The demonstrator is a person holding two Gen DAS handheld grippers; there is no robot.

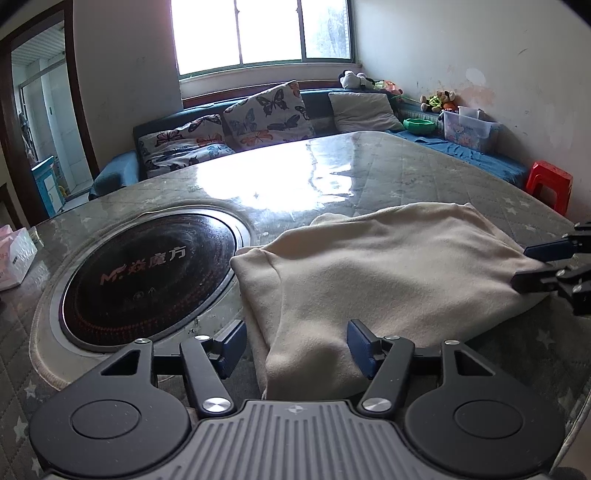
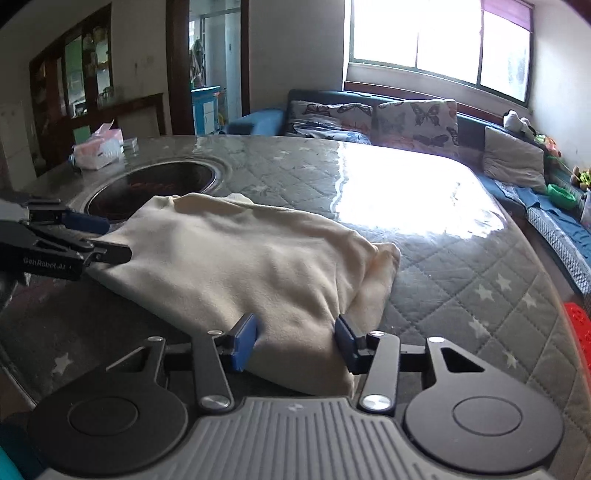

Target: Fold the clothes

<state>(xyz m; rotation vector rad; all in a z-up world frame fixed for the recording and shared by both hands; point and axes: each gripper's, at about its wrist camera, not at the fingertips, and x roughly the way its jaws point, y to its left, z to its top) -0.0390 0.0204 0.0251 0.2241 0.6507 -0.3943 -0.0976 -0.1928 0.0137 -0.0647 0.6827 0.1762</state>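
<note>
The left claw [image 1: 295, 345] stands open, its two blue pads spread to either side of the near edge of the cream garment [image 1: 388, 273]; the right pad sits against the cloth, the left pad is clear of it, and nothing is pinched. The right claw [image 2: 297, 341] is narrower, its pads close on both flanks of a raised fold at the garment's [image 2: 240, 258] near corner; whether they actually press the cloth I cannot tell.

The garment lies folded in a loose, thick bundle on the counter [image 1: 424, 173], stretching away from both claws, its far edge reaching the rim of the round black cooktop [image 1: 147, 269] set into the counter, ahead and left of the left claw. Seen from the left wrist, the right claw [image 1: 532, 266] comes in at the bundle's right end; from the right wrist, the left claw [image 2: 99, 236] is at its left end.

Beyond the cooktop, far left, sits a pink tissue pack [image 2: 98, 149]. Past the counter's far edge runs a blue sofa [image 1: 480, 155] with butterfly cushions [image 1: 266, 114] under a bright window [image 1: 262, 31]. A red stool [image 1: 548, 184] stands far right.
</note>
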